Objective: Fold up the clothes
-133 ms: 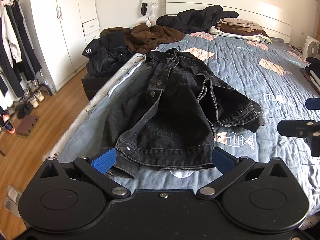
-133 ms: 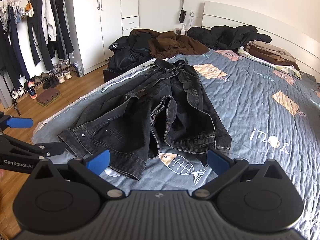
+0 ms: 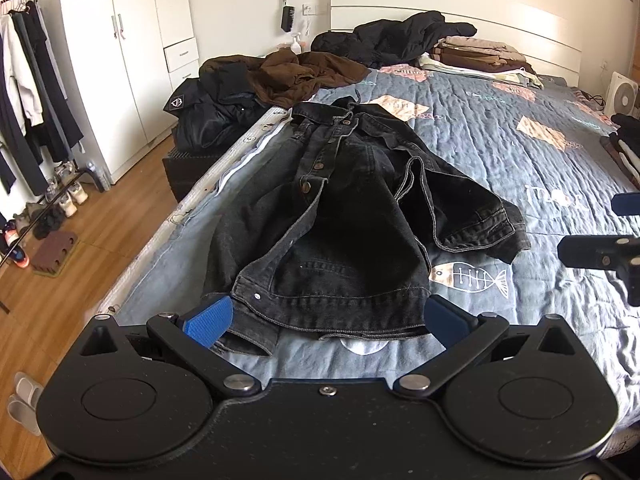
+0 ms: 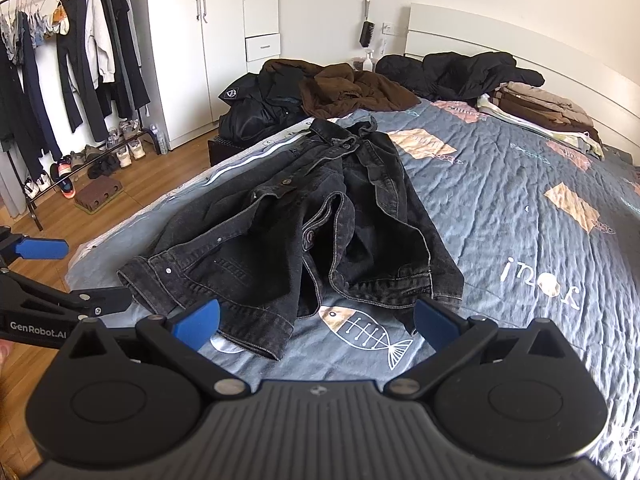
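Jacket: black denim jacket [image 3: 340, 216] lay rumpled on bed [image 3: 500, 152].
L gripper [image 3: 327, 318]: spread wide, hem betw. pads.
R gripper [image 4: 316, 322]: spread, empty, near hem.

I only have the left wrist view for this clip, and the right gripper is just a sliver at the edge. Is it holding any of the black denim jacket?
Observer: No. The right gripper is open and grips nothing; the jacket lies ahead of it.
Operator: What sits between its fingers?
Observer: Mostly the fish print on the quilt, beside the jacket's near hem.
Operator: Any sign of the person?
Observer: Only what looks like a fingertip at the picture's left edge, below the left gripper, whose body reads GenRobot.AI.
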{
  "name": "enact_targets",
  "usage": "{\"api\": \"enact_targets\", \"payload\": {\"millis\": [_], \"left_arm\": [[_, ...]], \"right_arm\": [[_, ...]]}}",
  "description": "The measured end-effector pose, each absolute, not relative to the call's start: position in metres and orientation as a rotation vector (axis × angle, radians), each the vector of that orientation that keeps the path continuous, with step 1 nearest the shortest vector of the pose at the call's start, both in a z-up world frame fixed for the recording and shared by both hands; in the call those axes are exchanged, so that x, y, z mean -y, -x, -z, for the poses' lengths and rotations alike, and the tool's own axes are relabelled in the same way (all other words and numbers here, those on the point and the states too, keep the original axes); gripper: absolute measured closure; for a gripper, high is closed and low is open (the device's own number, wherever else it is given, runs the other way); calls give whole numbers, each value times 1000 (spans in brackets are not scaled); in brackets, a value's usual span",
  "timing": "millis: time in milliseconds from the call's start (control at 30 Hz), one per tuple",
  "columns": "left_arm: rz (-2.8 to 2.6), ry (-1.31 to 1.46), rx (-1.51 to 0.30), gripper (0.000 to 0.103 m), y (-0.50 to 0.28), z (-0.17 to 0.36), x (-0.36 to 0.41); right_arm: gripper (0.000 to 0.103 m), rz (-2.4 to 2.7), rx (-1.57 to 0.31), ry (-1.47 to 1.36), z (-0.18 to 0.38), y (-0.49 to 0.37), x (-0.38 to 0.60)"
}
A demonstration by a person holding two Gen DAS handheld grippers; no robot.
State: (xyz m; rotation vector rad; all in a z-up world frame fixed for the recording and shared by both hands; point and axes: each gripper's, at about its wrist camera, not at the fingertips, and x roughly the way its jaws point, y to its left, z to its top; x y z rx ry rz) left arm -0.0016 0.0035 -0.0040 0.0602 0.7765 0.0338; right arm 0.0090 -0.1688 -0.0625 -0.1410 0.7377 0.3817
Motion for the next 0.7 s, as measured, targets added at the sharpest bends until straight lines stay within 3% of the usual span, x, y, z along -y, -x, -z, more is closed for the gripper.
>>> {"api": "enact_targets", "payload": {"millis": [700], "left_arm": [[-28,-103,-802,0,8,13,-8]], "right_arm": [[0,-398,-693,151,61,-5,171]]}}
